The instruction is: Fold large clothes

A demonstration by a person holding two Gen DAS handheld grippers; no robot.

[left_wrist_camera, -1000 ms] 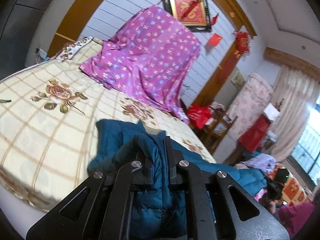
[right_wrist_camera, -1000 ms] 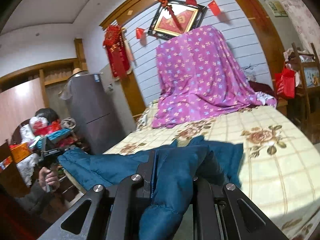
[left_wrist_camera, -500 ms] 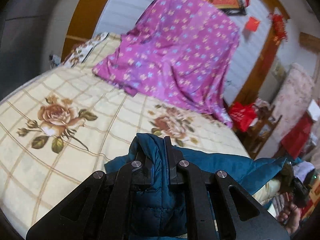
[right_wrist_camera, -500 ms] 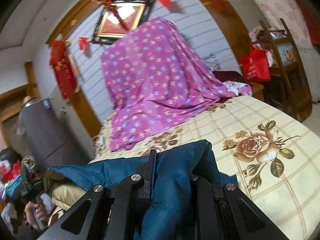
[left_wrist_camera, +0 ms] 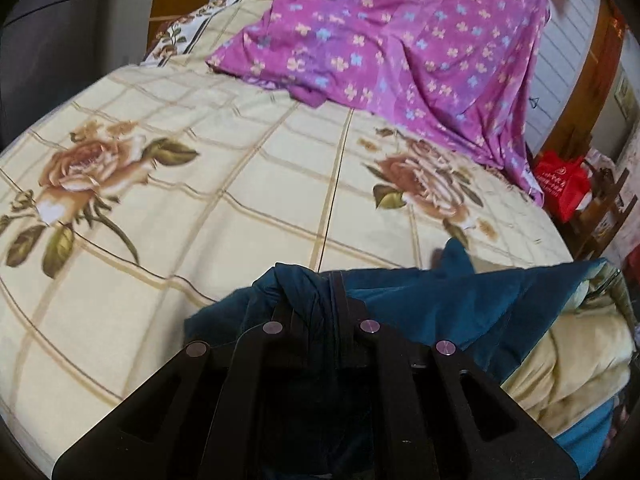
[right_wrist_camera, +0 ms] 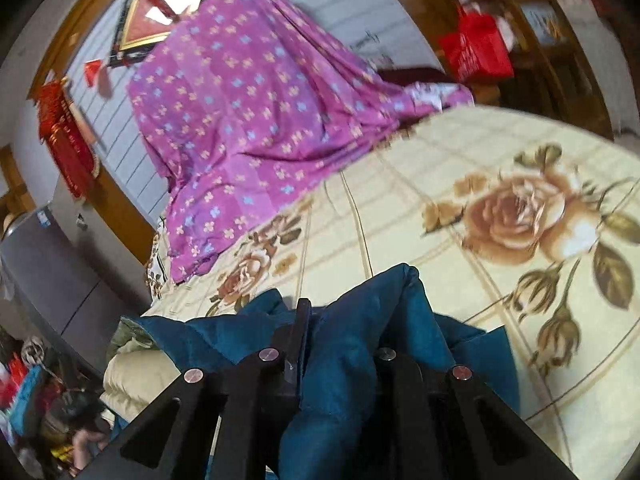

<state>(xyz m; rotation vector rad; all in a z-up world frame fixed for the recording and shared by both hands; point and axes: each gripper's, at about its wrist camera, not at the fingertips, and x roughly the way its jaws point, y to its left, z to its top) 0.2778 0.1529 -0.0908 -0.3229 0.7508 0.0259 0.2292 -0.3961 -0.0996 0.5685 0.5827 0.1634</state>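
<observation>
Left wrist view: both the left gripper and right gripper clamp the teal jacket; no writing is legible.

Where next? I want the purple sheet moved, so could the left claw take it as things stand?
Probably not yet. The left claw is shut on the blue jacket, so it has no free grip. Only bare bedspread lies before the purple sheet.
</observation>
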